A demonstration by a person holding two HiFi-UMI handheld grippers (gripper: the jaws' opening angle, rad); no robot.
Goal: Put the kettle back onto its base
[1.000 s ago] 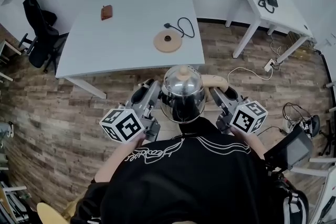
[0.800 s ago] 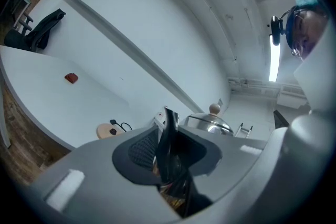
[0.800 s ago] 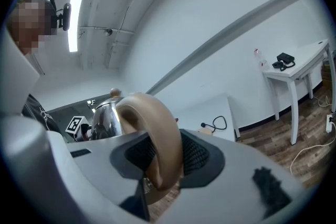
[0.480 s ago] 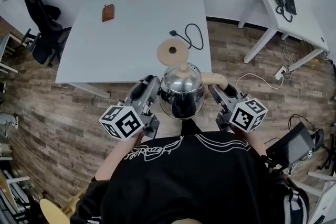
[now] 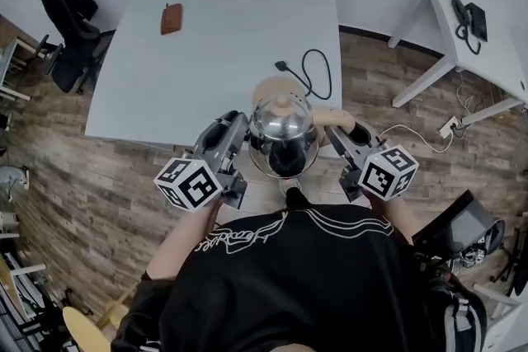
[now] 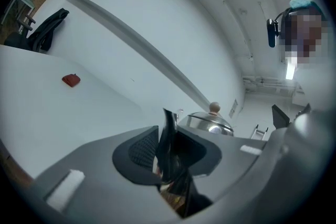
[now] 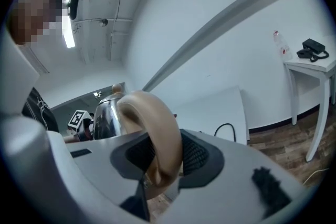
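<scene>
So the steel kettle (image 5: 283,138) is up off the table, carried between both grippers, right over the near edge of the white table (image 5: 214,45). From the head view it sits just in front of its round tan base (image 5: 266,84) and covers the near part of it. I honestly can't tell if the bottom is touching the base or not. The little wooden knob (image 5: 283,103) on the lid points up, so the kettle looks pretty much upright.

The right gripper (image 7: 160,150) is clamped on the kettle's curved tan handle (image 7: 157,123), with a ribbed pad pressing on either side of the loop. The left gripper (image 6: 169,145) is closed on a thin, dark, shiny bit sticking off the other side of the kettle. It looks like the spout to me, but I can't be sure from that angle. Both grippers come in roughly level from the person's side, and their marker cubes sit nearest the person's black top (image 5: 297,284).

The base's black power cord (image 5: 318,72) loops off behind it on the tabletop, plug end lying loose. Farther back on the table there's a small reddish-brown pouch (image 5: 171,18), well apart from everything else. An office chair (image 5: 68,33) with something dark draped on it stands at the table's far left corner. Off to the right is a smaller white side table (image 5: 495,62) with a black phone (image 5: 469,16) on it. The floor is wood plank (image 5: 99,177).
</scene>
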